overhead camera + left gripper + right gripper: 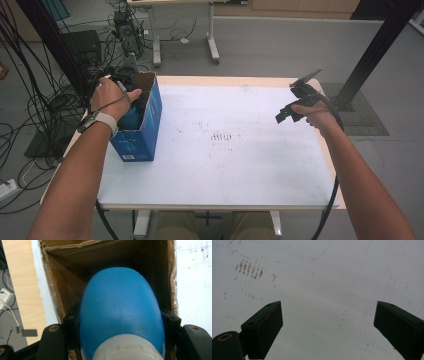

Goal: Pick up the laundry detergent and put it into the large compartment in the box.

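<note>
High view: at the table's left edge an open-topped cardboard box (142, 131) stands upright, glossy blue print outside, raw brown board showing at its torn rim. The person's left hand (111, 95) holds the left gripper (131, 102) down into the box mouth, a watch strapped on that wrist. In the left gripper view the box's inner walls (62, 285) are plain corrugated brown with frayed, rough edges, and the black jaws are clamped on either side of a smooth, rounded blue object (121, 307), domed like an egg, with a faint seam down its middle and a pale grey-white band (126, 347) at its near end. The object sits inside the box opening, walls close on both sides.

The table (225, 150) wears a matte white sheet, scuffed with small brown marks (220, 136) near its middle; a light wooden border shows around it.

At the right, the right hand (320, 112) holds the right gripper (287, 114) above the table's right side. In the right gripper view its two blocky black jaws stand wide apart, holding nothing, over the stained white sheet (317, 285). Beyond the table lie tangled cables (30, 100) on grey floor.
</note>
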Demonstrator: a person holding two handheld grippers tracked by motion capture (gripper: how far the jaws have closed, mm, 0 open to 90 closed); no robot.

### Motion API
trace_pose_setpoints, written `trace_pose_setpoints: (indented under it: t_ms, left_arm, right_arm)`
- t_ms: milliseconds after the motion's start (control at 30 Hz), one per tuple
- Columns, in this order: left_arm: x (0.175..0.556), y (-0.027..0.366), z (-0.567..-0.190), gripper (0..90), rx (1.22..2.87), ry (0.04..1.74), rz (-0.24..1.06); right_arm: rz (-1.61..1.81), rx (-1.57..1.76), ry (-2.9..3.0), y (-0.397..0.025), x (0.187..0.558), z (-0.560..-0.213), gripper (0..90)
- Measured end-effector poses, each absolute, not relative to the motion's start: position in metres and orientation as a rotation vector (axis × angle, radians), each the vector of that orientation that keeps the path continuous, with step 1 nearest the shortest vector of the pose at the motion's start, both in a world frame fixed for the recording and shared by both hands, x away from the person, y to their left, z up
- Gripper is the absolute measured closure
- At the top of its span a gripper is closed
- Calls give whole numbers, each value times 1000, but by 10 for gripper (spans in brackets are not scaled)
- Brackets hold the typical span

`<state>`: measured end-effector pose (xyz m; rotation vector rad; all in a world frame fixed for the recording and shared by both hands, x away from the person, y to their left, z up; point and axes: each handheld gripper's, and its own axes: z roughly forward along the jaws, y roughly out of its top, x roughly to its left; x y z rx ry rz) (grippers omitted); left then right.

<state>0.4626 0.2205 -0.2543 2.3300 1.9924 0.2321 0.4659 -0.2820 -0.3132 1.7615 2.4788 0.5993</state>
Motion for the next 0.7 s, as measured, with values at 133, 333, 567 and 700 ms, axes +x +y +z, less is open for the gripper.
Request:
trace_pose_setpoints:
  t_ms: [133, 333, 567, 700]
  left_arm:
    - [463, 221, -257, 372, 2333, 1996, 227]
    - [462, 223, -263, 373, 2336, 2000, 224]
    - [462, 223, -268, 373, 2345, 2008, 224]
    - [462, 223, -270, 372, 2346, 2003, 225]
  right_arm:
    - [602, 1763, 2475, -282, 466, -313, 84]
    - [597, 1769, 2478, -282, 466, -315, 84]
    - [600, 1766, 2480, -282, 466, -317, 84]
    - [599, 1767, 2480, -283, 466, -317, 84]
